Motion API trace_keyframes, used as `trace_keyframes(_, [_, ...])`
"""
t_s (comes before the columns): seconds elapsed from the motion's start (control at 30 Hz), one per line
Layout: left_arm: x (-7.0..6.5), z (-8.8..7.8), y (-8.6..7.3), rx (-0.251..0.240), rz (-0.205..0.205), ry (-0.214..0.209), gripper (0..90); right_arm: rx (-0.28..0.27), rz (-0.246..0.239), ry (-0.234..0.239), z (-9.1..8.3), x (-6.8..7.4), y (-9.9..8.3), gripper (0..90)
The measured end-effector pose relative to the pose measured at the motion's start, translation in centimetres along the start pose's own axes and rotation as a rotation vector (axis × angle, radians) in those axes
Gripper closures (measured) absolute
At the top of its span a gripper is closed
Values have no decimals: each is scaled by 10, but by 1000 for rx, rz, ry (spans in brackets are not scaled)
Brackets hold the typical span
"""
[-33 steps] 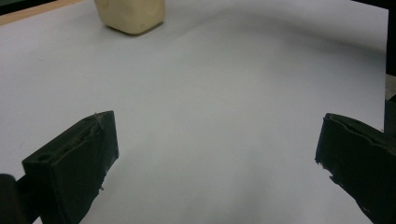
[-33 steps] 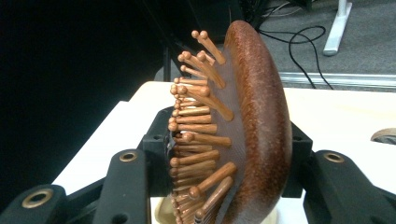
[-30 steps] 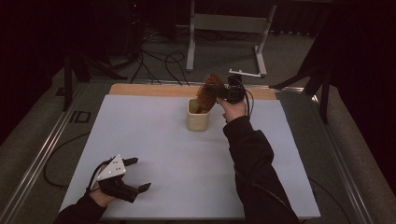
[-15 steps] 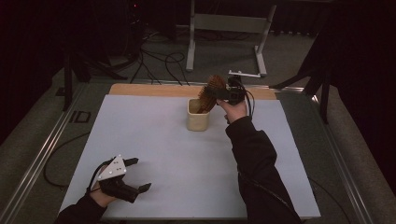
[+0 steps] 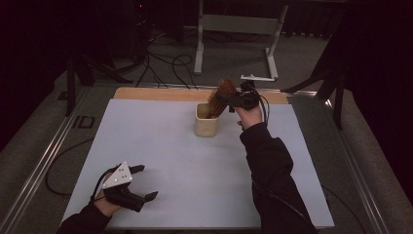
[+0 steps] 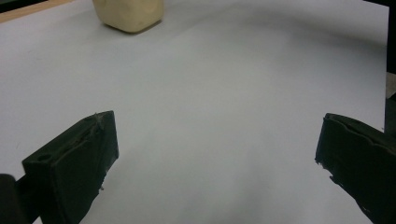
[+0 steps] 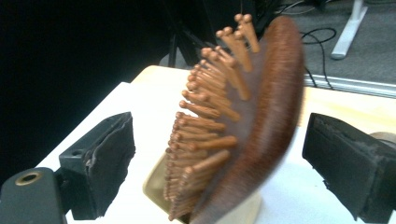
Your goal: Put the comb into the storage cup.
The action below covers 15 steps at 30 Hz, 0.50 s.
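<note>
A brown wooden hairbrush [image 5: 220, 95] with peg bristles stands handle-down in a cream cup [image 5: 206, 123] at the far middle of the white table [image 5: 170, 146]. It leans toward the right. My right gripper [image 5: 226, 100] is level with the brush head. Its jaws have just been opening and now stand wide on either side of the hairbrush [image 7: 243, 121], with both pads off it. The brush looks slightly blurred in the right gripper view, above the cup [image 7: 156, 189]. My left gripper [image 5: 147, 182] rests open at the near left with nothing between its jaws, facing the cup [image 6: 128, 14].
A wooden strip [image 5: 156, 93] runs along the table's far edge. Behind it stand a metal frame [image 5: 238, 24] and floor cables [image 5: 160, 61]. A metal rail [image 5: 44, 165] borders the table's left side.
The right gripper's jaws have opened off the hairbrush head, and the brush stays leaning in the cup. Neither hand has shifted, and the left gripper looks the same.
</note>
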<state>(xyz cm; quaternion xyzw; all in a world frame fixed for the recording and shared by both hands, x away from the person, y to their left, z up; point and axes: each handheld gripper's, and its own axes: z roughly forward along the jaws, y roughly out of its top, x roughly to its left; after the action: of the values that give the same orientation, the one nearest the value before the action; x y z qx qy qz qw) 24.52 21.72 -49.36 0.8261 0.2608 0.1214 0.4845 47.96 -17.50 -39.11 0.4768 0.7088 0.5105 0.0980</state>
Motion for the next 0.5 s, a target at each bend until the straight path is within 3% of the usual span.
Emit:
trace_keyframes(0.23, [0,0,0,0,0,1,0,-4,-38,-29,-5,-2,-2,90])
trace_keyframes(0.5, [0,0,0,1,-1,3,0,-2,-66,-26,-9,-3,-5,88])
